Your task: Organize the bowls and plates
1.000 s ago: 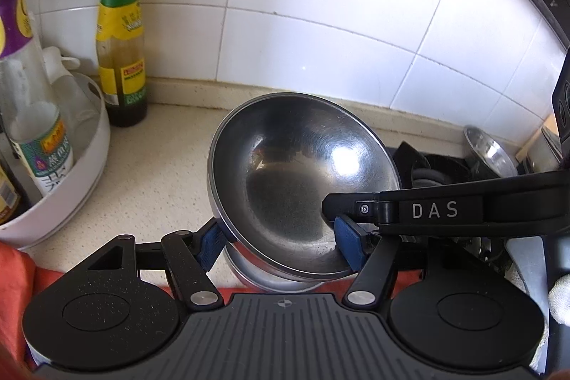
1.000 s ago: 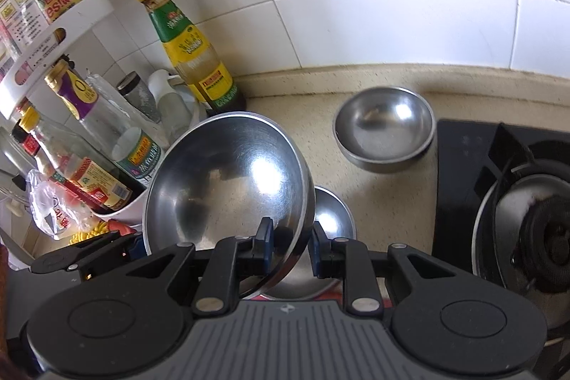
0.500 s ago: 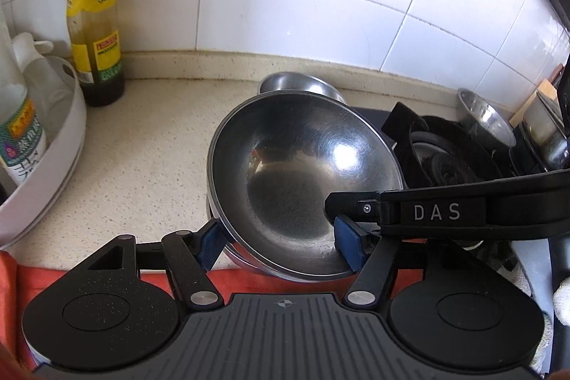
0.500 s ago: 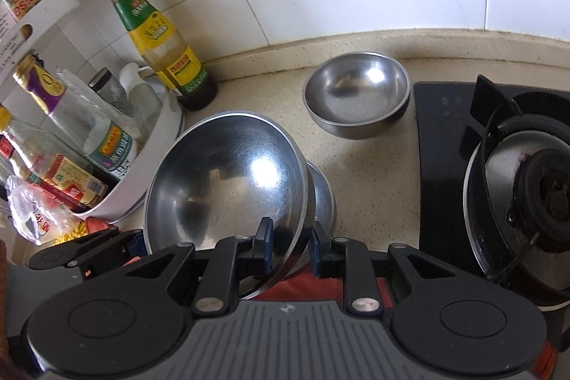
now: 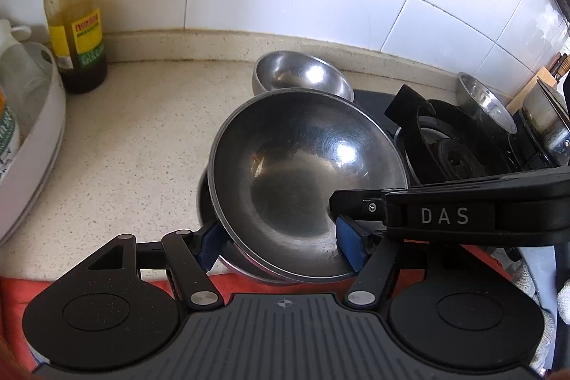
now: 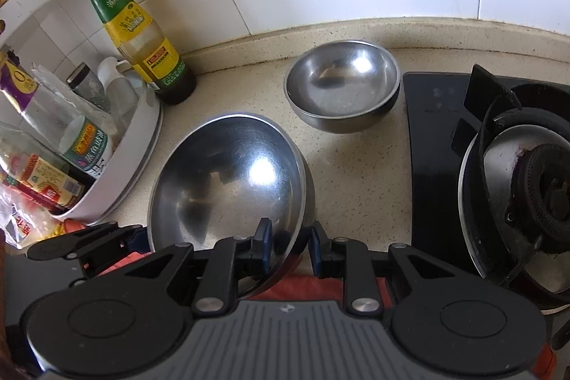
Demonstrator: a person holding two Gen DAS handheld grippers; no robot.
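Observation:
A large steel bowl [image 5: 302,180] [image 6: 228,184] is tilted and sits low on a second steel bowl [image 5: 213,202] beneath it on the counter. My right gripper [image 6: 288,243] is shut on the large bowl's near rim, one pad inside and one outside. My left gripper [image 5: 281,244] is open, its blue pads either side of the bowl's lower edge; I cannot tell if they touch. The right gripper's finger crosses the left wrist view [image 5: 445,212]. A smaller steel bowl [image 6: 342,84] [image 5: 299,73] stands upright near the wall.
A sauce bottle [image 6: 139,34] stands by the tiled wall. A white rack [image 6: 117,159] of bottles is at the left. A gas stove [image 6: 516,173] lies to the right, with another steel bowl [image 5: 484,102] behind it. A red cloth [image 6: 310,287] lies at the counter's front edge.
Both grippers moved down and forward with the large bowl. It now rests low over the bowl beneath it, and the small bowl by the wall has come into the left view.

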